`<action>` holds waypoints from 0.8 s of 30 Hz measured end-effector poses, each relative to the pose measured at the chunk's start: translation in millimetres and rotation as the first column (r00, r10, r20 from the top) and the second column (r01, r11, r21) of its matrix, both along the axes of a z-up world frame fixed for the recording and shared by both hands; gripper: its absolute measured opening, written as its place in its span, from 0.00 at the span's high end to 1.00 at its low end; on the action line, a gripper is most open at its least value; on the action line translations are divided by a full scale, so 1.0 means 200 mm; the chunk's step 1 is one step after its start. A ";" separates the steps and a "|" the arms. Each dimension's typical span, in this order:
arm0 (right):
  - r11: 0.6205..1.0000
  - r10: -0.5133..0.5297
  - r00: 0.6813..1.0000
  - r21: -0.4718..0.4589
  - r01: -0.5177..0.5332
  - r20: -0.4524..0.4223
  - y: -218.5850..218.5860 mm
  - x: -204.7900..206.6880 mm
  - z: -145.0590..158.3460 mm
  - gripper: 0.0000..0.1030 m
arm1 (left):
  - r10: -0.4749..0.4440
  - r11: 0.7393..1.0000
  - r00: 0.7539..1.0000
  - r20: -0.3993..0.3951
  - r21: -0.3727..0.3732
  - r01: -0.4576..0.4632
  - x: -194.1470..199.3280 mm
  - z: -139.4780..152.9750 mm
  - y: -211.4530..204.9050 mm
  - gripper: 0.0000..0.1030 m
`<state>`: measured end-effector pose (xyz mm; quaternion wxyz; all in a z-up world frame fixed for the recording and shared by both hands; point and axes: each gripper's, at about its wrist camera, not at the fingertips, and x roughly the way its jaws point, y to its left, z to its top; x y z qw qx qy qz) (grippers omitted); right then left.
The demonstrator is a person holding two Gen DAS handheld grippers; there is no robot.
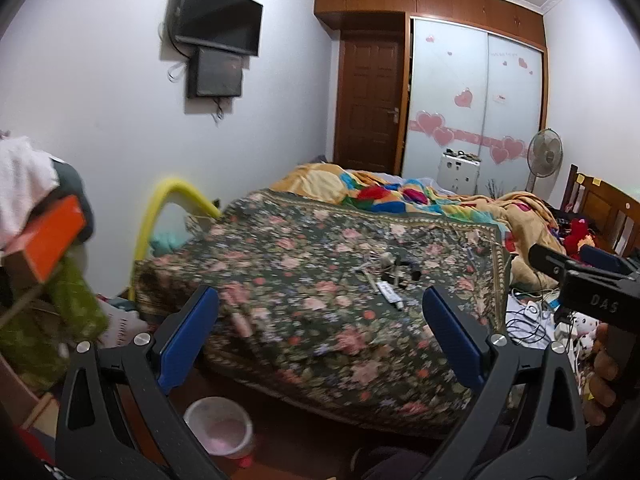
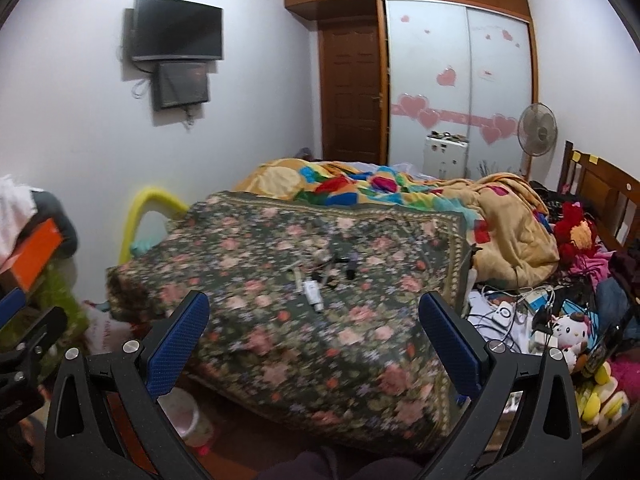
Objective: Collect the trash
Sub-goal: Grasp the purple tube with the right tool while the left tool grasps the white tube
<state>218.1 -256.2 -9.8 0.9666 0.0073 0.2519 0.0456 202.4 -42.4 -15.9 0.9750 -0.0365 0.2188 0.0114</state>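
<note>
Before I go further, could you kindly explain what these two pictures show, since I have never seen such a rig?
There is no robot here. A person holds a two-finger gripper in each hand, and each gripper carries a wide-angle camera looking forward along its blue-padded fingers.

One picture is from the left gripper, the other from the right gripper. Both are open and hold nothing. The right gripper also shows at the right edge of the left view.

Both face a bed with a floral blanket. On it lies a small cluster of odds and ends, including a white tube-like item; blur hides the details. A plastic bin stands on the floor by the bed, probably for the trash.
</note>
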 end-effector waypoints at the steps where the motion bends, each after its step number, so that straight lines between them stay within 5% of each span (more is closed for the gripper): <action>1: 1.000 -0.010 1.000 -0.007 0.010 -0.008 -0.02 0.06 -0.02 0.00 | -0.009 1.000 1.000 -0.013 -0.011 0.009 0.09 -0.03 -0.02 0.01; 13: 0.987 -0.106 0.984 -0.133 0.087 -0.143 -0.29 0.69 -0.37 0.00 | -0.078 0.993 0.970 -0.229 -0.107 0.055 0.90 -0.46 -0.24 0.06; 24: 0.999 0.024 0.949 -0.033 -0.037 -0.315 -0.35 1.34 -0.77 0.05 | -0.108 0.993 0.911 -0.397 -0.080 0.082 1.44 -0.93 -0.46 0.06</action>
